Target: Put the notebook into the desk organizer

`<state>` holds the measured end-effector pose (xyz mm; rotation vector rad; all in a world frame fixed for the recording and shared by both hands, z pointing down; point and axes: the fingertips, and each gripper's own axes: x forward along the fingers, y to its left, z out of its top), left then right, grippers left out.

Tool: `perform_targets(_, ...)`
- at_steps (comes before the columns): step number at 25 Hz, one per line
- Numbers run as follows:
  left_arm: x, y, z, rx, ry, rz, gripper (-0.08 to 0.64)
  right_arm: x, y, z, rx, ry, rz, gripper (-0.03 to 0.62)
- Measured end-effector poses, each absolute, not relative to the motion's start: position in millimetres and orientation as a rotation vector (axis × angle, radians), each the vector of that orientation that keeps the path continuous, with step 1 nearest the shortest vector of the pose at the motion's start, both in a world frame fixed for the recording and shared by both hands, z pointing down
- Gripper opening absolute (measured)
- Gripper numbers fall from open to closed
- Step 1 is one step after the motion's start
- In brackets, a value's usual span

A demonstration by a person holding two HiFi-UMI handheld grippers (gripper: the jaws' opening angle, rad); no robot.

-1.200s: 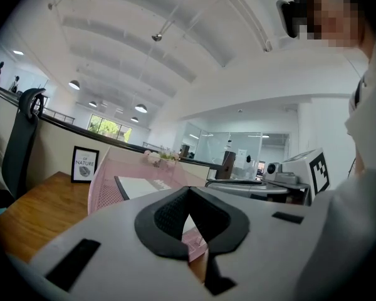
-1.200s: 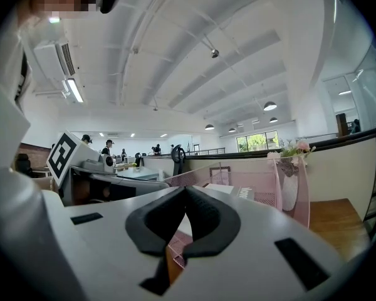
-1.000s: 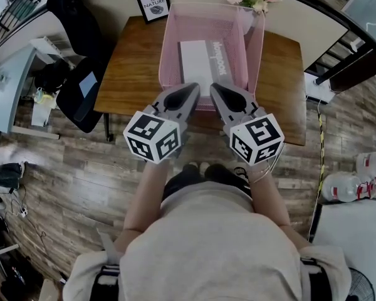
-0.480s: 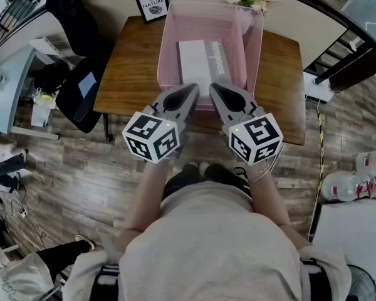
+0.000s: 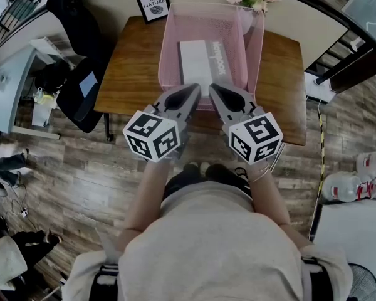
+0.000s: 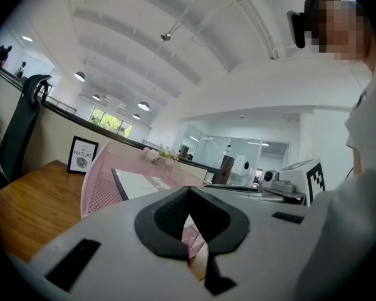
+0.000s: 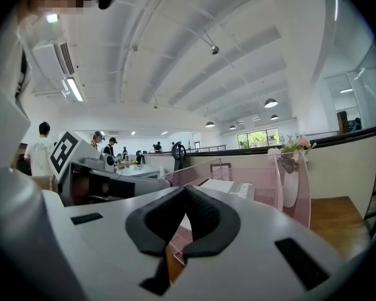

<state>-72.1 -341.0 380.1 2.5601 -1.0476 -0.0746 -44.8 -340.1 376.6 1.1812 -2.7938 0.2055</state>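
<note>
A: Hand pose?
B: Both were held out level, side by side, at the surface's [image 5: 131, 74] 6 o'clock edge. Left gripper [image 5: 194, 88] and right gripper [image 5: 213, 88]: jaws fully together, nothing in them.
A: Notebook?
B: The notebook [image 5: 203, 60] lay flat inside the pink desk organizer [image 5: 169, 42], at 12 o'clock from the grippers. Grippers hid its near end.

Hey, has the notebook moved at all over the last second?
No. The notebook lies in the same spot inside the pink organizer, and it is just as far from the picture frame on the table as before.
</note>
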Motion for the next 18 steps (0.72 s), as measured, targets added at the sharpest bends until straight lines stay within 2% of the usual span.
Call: perform_targets(18,-87,-345,389,2.507,-1.069,-0.094,0.014,-48,-343,379,1.138,-2.819,0.227,0.009)
